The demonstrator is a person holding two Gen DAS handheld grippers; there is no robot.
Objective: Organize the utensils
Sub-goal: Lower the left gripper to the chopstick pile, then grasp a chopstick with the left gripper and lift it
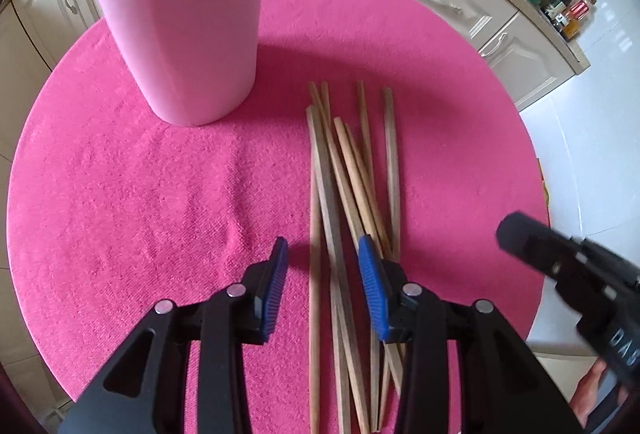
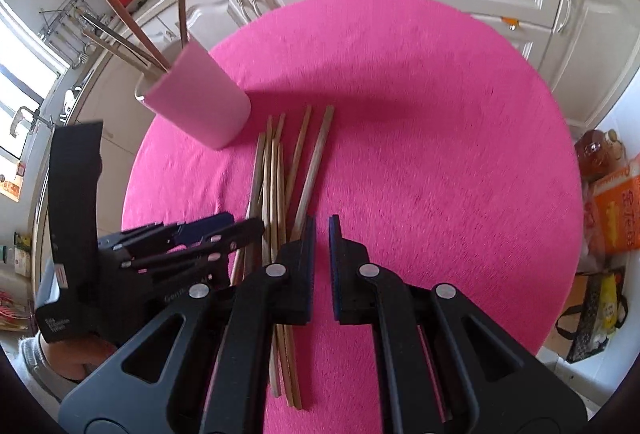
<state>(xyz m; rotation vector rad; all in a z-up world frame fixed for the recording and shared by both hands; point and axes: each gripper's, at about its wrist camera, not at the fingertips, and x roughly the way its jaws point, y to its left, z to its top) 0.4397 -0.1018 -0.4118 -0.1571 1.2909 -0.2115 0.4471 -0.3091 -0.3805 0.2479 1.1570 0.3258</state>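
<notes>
A: What do the tools look like?

B: The left gripper (image 1: 322, 274) is matte black plastic with ribbed blue pads (image 1: 370, 286) and round silver screws at the linkage joints. The right gripper (image 2: 321, 266) has the same black frame, with triangular cut-outs.

A: Any markings or skin?

B: White lettering on the black housing, too blurred to read. Bare skin shows beneath, possibly a grey sleeve.

Open left hand-held gripper (image 1: 322, 274) over loose chopsticks (image 1: 352, 185)
</notes>
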